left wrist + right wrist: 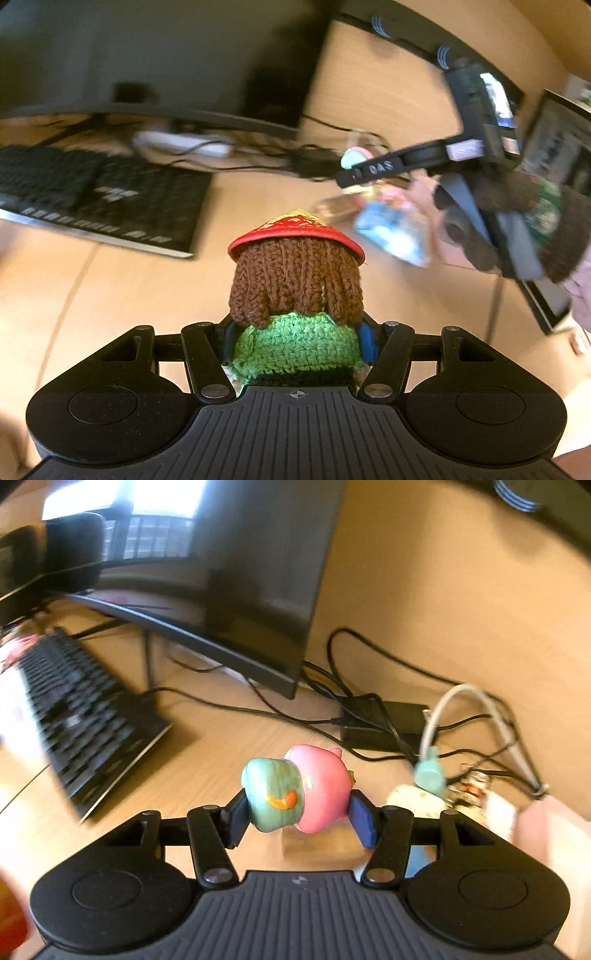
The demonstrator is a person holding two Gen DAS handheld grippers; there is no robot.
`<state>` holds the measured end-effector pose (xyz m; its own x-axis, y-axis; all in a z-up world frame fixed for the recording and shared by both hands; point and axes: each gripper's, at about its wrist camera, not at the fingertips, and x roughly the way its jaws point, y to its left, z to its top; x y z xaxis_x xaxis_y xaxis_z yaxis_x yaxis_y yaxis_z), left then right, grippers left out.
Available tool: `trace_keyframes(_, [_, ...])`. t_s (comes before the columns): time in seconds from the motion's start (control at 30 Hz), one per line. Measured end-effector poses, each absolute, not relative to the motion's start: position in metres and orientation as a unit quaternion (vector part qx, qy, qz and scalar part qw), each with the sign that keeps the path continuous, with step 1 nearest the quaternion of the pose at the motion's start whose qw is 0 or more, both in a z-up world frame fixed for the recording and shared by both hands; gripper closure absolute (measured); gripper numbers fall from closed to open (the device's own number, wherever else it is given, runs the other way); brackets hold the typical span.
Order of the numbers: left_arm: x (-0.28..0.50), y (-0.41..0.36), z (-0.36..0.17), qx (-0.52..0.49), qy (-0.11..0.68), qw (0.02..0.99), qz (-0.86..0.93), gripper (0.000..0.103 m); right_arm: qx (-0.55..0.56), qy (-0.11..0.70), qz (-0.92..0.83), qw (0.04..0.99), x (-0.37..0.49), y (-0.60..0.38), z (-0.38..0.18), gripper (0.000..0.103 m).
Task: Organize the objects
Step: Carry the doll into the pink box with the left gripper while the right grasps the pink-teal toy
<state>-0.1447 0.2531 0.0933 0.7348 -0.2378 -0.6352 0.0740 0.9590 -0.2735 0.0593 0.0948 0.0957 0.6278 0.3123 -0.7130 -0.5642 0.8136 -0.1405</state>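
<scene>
Doll (295, 291): crocheted, brown hair, red hat, green body; upright, clamped between the left gripper's (297, 341) pads, above the desk (110, 295).
Figurine (299, 788): pink, with a teal cap; lies sideways between the right gripper's (299, 814) pads, which touch both its ends.
Right gripper's grip: clamped on the figurine.
Keyboard (92, 199): far left.
Monitor (240, 572): far, behind the keyboard.
Cables (369, 701): far right, beside a black adapter (384, 720).

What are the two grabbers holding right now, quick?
Left gripper: closed on the crochet doll.
Right gripper: the pink and green toy sits between its fingers; whether they squeeze it cannot be told.
</scene>
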Motion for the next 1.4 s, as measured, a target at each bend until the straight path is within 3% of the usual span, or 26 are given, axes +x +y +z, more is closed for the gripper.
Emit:
trace_keyframes(0.37, [-0.104, 0.158, 0.095, -0.083, 0.38, 0.901, -0.19, 0.038, -0.206, 0.397, 0.185, 0.875, -0.067, -0.05, 0.099, 0.047])
trace_keyframes(0.77, [0.044, -0.021, 0.165, -0.077, 0.244, 0.939, -0.231, 0.037, -0.112, 0.357, 0.095, 0.923, -0.105, -0.19, 0.11, 0.047])
trace_keyframes(0.97, [0.119, -0.076, 0.126, -0.109, 0.296, 0.932, -0.18, 0.037, -0.079, 0.343, 0.095, 0.931, -0.115, -0.218, 0.102, 0.047])
trace_keyframes(1.23, [0.128, -0.132, 0.068, 0.043, 0.302, 0.934, -0.184, 0.036, -0.058, 0.361, 0.093, 0.926, -0.113, -0.247, 0.083, 0.047])
trace_keyframes(1.4, [0.141, -0.124, 0.048, 0.003, 0.332, 0.934, -0.134, 0.036, -0.047, 0.379, 0.097, 0.919, -0.112, -0.255, 0.073, 0.047])
